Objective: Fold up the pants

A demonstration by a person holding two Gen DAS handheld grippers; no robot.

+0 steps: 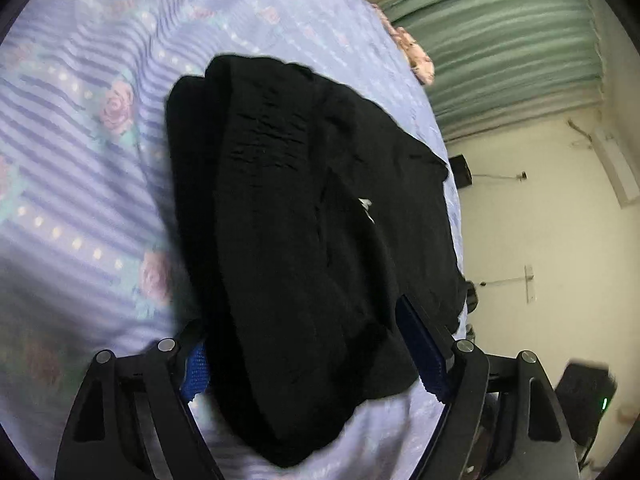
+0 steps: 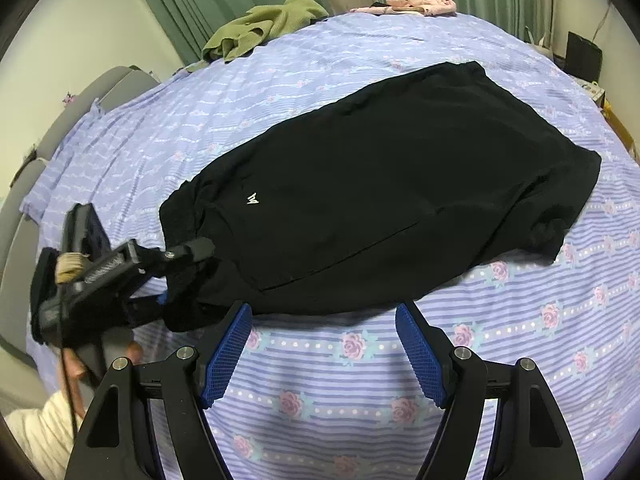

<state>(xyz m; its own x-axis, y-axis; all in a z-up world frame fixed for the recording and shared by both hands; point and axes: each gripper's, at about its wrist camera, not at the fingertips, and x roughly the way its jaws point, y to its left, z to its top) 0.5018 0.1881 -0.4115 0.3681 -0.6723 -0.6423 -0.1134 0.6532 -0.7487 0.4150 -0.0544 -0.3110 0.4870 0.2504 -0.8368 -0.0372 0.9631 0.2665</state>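
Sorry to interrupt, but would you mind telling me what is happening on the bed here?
A person holding a gripper in each hand is folding black pants spread on a bed with a floral striped sheet. The left gripper has its jaws set wide around one end of the pants, not visibly clamped. The right gripper hovers open over bare sheet just beside the pants' edge, holding nothing. A green garment and a pink one lie at the far edge.

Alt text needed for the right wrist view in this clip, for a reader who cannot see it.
Black pants lie spread on a bed with a lilac rose-striped sheet. The right gripper hovers open and empty just short of their near edge, while the left gripper straddles the waistband end at left. A green garment and a pink garment sit at the far edge.
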